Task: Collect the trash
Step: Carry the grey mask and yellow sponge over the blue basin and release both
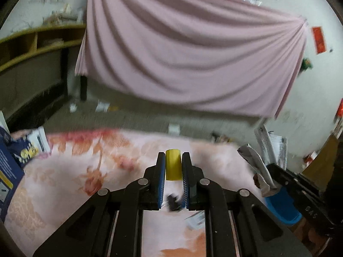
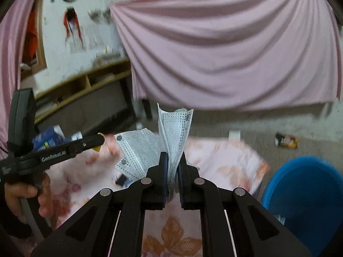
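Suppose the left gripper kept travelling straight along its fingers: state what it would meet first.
The left gripper, shut on a yellow piece, points past the far edge of the floral cloth. Beyond that lies open floor, then probably the hanging pink sheet. Depth is hard to judge here.

crumpled white face mask (image 2: 171,137) upright, yellow cylinder (image 1: 173,164) lengthwise, both jaw-clamped
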A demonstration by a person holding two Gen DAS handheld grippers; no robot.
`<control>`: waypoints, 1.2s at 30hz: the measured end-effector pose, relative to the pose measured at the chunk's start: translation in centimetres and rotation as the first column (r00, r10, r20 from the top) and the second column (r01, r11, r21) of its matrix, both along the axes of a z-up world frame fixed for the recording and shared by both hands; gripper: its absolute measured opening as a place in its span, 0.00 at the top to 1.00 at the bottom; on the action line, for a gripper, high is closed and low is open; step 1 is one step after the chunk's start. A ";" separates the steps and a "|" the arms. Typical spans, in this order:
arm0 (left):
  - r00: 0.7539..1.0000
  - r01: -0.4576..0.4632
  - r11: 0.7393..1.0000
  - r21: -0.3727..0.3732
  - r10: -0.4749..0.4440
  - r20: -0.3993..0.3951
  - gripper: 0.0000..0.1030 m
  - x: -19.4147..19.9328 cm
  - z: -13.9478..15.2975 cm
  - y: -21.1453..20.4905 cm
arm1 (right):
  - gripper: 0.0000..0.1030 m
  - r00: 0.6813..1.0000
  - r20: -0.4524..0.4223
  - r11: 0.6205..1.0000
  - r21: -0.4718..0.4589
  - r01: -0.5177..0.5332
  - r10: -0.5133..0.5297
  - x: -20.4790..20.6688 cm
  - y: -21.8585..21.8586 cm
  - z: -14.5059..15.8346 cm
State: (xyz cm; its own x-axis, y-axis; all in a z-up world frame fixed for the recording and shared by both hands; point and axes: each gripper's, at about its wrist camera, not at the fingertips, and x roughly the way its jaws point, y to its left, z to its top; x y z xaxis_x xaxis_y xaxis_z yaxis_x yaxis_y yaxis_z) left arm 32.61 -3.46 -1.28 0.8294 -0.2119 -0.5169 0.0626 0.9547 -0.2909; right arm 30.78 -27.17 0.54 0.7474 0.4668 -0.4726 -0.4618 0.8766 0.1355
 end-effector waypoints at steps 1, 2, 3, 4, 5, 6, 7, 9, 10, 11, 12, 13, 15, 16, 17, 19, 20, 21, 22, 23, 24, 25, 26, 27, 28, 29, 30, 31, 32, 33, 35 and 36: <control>0.999 0.004 1.000 -0.004 -0.003 0.050 0.89 -0.7 0.9 -0.3 | 0.93 0.999 0.038 1.000 0.015 0.006 -0.007 -0.6 -0.3 0.6; 0.997 0.008 1.000 -0.005 -0.007 0.082 0.89 -1.0 1.7 -0.6 | 0.93 0.996 0.084 0.999 0.037 0.014 -0.017 -1.3 -0.8 1.4; 0.991 0.015 1.000 -0.006 -0.014 0.131 0.89 -1.7 2.6 -1.1 | 0.93 0.992 0.120 0.998 0.056 0.020 -0.027 -1.9 -1.3 2.0; 0.986 0.021 1.000 -0.006 -0.020 0.164 0.89 -2.1 3.5 -1.4 | 0.93 0.988 0.151 0.997 0.075 0.023 -0.034 -2.4 -1.7 2.6; 0.977 0.030 1.000 -0.001 -0.029 0.213 0.89 -2.7 4.6 -2.0 | 0.93 0.982 0.182 0.995 0.094 0.026 -0.043 -3.0 -2.1 3.1; 0.968 0.038 0.999 0.002 -0.038 0.248 0.89 -3.2 5.3 -2.5 | 0.93 0.972 0.227 0.993 0.114 0.029 -0.054 -3.9 -2.7 3.8; 0.962 0.045 0.999 0.003 -0.045 0.269 0.89 -3.5 5.9 -2.8 | 0.93 0.965 0.257 0.991 0.128 0.028 -0.060 -4.4 -3.1 4.3; 0.942 0.067 0.998 0.013 -0.067 0.328 0.89 -4.3 7.7 -4.1 | 0.93 0.945 0.316 0.989 0.142 0.037 -0.081 -5.6 -4.1 5.2; 0.934 0.078 0.997 0.018 -0.079 0.348 0.89 -4.5 8.4 -4.6 | 0.93 0.937 0.337 0.987 0.154 0.041 -0.091 -6.1 -4.6 5.5; 0.924 0.090 0.996 0.025 -0.093 0.371 0.89 -4.9 9.1 -5.2 | 0.93 0.928 0.358 0.985 0.166 0.045 -0.103 -6.6 -5.1 5.9; 0.911 0.104 0.994 0.034 -0.109 0.398 0.89 -5.4 9.9 -6.1 | 0.93 0.919 0.378 0.983 0.176 0.050 -0.115 -7.1 -5.6 6.2; 0.904 0.112 0.993 0.037 -0.118 0.411 0.89 -5.5 10.4 -6.2 | 0.93 0.906 0.402 0.981 0.183 0.060 -0.131 -7.7 -6.2 6.6; 0.884 0.127 0.991 0.049 -0.136 0.448 0.89 -6.3 11.6 -7.5 | 0.92 0.884 0.439 0.976 0.203 0.075 -0.159 -8.6 -7.2 7.1; 0.876 0.134 0.990 0.052 -0.143 0.461 0.89 -6.6 12.0 -8.1 | 0.92 0.871 0.459 0.973 0.213 0.086 -0.177 -9.2 -7.8 7.4; 0.866 0.142 0.988 0.057 -0.152 0.476 0.89 -7.1 12.3 -9.0 | 0.92 0.862 0.471 0.972 0.219 0.091 -0.187 -9.5 -8.3 7.6; 0.848 0.156 0.985 0.073 -0.172 0.502 0.88 -7.8 13.0 -10.5 | 0.92 0.844 0.490 0.966 0.232 0.117 -0.220 -10.2 -9.6 7.9; 0.839 0.165 0.983 0.082 -0.183 0.512 0.88 -8.1 13.2 -11.2 | 0.92 0.836 0.496 0.963 0.237 0.129 -0.234 -10.4 -10.2 8.0; 0.830 0.176 0.980 0.091 -0.198 0.522 0.88 -8.4 13.5 -12.0 | 0.92 0.826 0.503 0.959 0.242 0.145 -0.252 -10.8 -11.0 8.1; 0.827 0.184 0.978 0.096 -0.207 0.523 0.88 -8.5 13.4 -12.8 | 0.92 0.821 0.507 0.957 0.244 0.156 -0.263 -11.0 -11.3 8.2; 0.823 0.195 0.975 0.102 -0.219 0.523 0.88 -8.7 13.5 -13.5 | 0.92 0.812 0.512 0.953 0.247 0.173 -0.280 -11.3 -11.9 8.2; 0.821 0.209 0.972 0.105 -0.233 0.522 0.88 -8.7 13.5 -14.3 | 0.91 0.806 0.514 0.950 0.250 0.187 -0.294 -11.3 -12.3 8.3; 0.819 0.220 0.969 0.109 -0.244 0.519 0.88 -8.8 13.5 -15.0 | 0.91 0.802 0.514 0.947 0.252 0.197 -0.304 -11.4 -12.8 8.4; 0.819 0.228 0.967 0.113 -0.253 0.514 0.88 -8.6 13.4 -15.6 | 0.91 0.801 0.509 0.944 0.253 0.210 -0.314 -11.5 -13.3 8.4; 0.819 0.235 0.965 0.117 -0.261 0.510 0.88 -8.6 13.2 -16.3 | 0.91 0.799 0.506 0.941 0.256 0.221 -0.325 -11.6 -13.7 8.3; 0.820 0.240 0.963 0.119 -0.267 0.506 0.88 -8.5 13.1 -16.9 | 0.91 0.797 0.503 0.939 0.257 0.229 -0.333 -11.7 -14.0 8.3; 0.822 0.244 0.962 0.120 -0.271 0.502 0.88 -8.5 13.0 -17.4 | 0.91 0.798 0.498 0.937 0.255 0.238 -0.338 -11.7 -14.4 8.2; 0.825 0.251 0.960 0.121 -0.278 0.492 0.88 -8.3 12.8 -18.0 | 0.91 0.800 0.492 0.936 0.249 0.249 -0.344 -11.7 -14.5 8.1; 0.828 0.255 0.959 0.123 -0.282 0.484 0.88 -8.2 12.6 -18.5 | 0.91 0.801 0.485 0.934 0.243 0.261 -0.350 -11.6 -14.8 8.0; 0.833 0.260 0.958 0.126 -0.288 0.472 0.88 -7.9 12.3 -19.0 | 0.91 0.803 0.478 0.932 0.240 0.272 -0.357 -11.6 -15.0 7.8; 0.839 0.265 0.956 0.128 -0.294 0.457 0.88 -7.6 12.1 -19.6 | 0.91 0.808 0.463 0.929 0.237 0.285 -0.365 -11.4 -15.4 7.6; 0.848 0.277 0.953 0.125 -0.304 0.433 0.88 -7.2 11.5 -20.6 | 0.91 0.816 0.437 0.924 0.233 0.304 -0.379 -11.2 -15.9 7.1; 0.853 0.282 0.951 0.123 -0.307 0.422 0.88 -7.0 11.2 -21.1 | 0.91 0.824 0.416 0.922 0.226 0.315 -0.384 -11.0 -16.3 7.0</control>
State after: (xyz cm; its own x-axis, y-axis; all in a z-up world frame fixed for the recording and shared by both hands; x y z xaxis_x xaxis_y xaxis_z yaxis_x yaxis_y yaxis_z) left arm 25.65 -24.58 9.91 0.8747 -0.4637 -0.1407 0.4504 0.8851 -0.1171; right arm 19.79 -43.46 7.50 0.9855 0.1695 0.0004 -0.1683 0.9778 0.1251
